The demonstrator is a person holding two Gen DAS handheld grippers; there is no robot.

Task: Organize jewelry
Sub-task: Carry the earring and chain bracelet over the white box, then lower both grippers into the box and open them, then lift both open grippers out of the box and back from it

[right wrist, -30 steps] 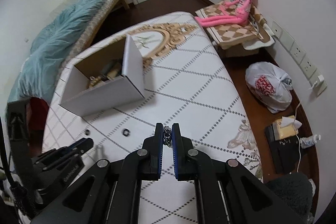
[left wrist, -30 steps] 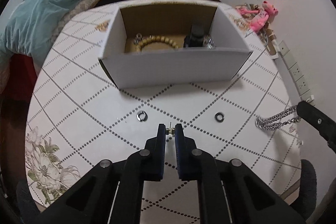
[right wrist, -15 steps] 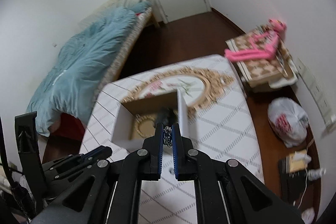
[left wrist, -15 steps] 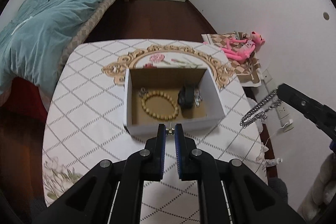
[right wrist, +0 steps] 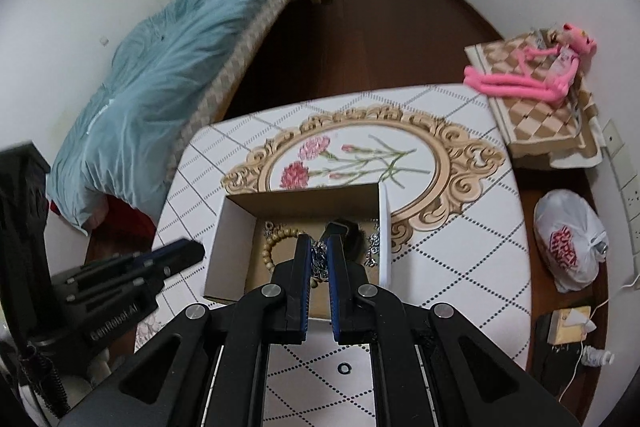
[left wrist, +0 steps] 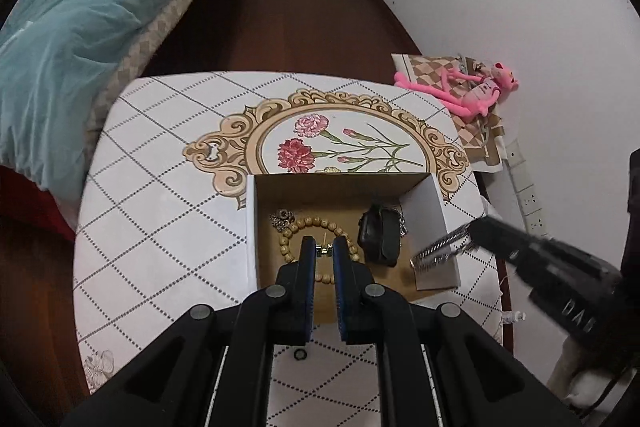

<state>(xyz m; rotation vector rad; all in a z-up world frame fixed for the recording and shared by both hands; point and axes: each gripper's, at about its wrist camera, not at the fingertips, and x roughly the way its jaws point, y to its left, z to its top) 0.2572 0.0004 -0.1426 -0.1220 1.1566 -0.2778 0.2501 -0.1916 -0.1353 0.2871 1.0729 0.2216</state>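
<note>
My left hand-held gripper (left wrist: pixel 324 247) is clamped on a small gold earring (left wrist: pixel 323 248), pinched between the fingertips directly above the open cardboard box (left wrist: pixel 251 227) on the tabletop (left wrist: pixel 160 187). Under it, on the box floor, lies the wooden bead bracelet (left wrist: pixel 316 225), with a small metal charm (left wrist: pixel 281 217) at its far-left side and a black watch (left wrist: pixel 378 235) to its right.

My right hand-held gripper (right wrist: pixel 319 251) is closed tight on a silver chain (right wrist: pixel 318 259), which bunches between the pads and hangs down over the box's interior. From the left wrist view, that chain (left wrist: pixel 436 251) dangles at the box's right wall, blurred, so I cannot tell whether it touches the cardboard.

A small black ring (right wrist: pixel 344 367) sits on the tabletop on the near side of the box, outside it; it also shows below my left fingers (left wrist: pixel 300 355).

A pink plush toy (right wrist: pixel 532 75) rests on a checkered cushion (right wrist: pixel 532 115) beyond the tabletop.
</note>
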